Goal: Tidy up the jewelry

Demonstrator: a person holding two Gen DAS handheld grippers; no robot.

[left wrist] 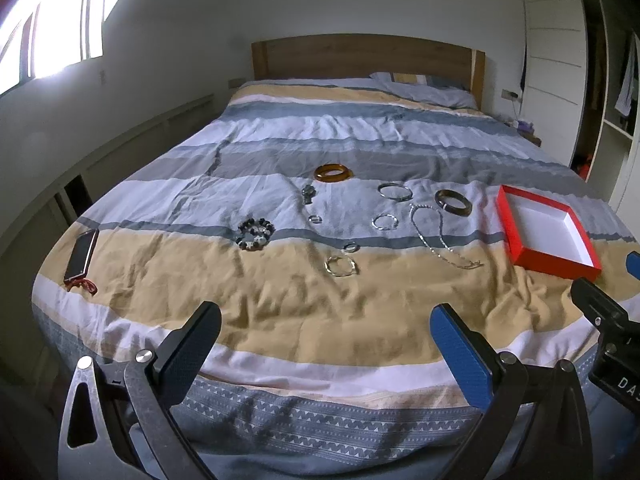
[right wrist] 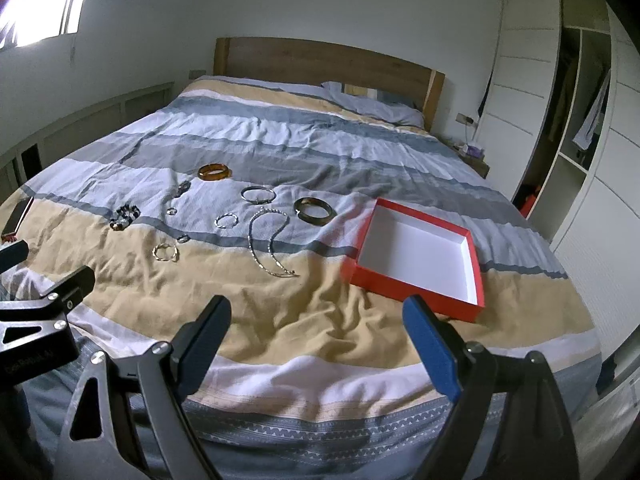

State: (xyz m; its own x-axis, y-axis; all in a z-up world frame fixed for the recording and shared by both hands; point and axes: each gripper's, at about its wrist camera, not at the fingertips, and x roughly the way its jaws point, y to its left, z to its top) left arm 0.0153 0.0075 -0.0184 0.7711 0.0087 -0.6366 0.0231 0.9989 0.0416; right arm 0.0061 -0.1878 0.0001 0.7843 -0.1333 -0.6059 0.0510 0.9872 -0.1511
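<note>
Both the left gripper (left wrist: 326, 332) and the right gripper (right wrist: 316, 326) hang over the foot of the bed (left wrist: 280, 312), fingers spread wide with nothing between them. Jewelry lies scattered mid-frame on the striped duvet: an amber bangle (left wrist: 334, 172), a beaded bracelet (left wrist: 255, 233), a silver chain necklace (left wrist: 436, 236). The open red box (right wrist: 416, 280) sits right of them.
</note>
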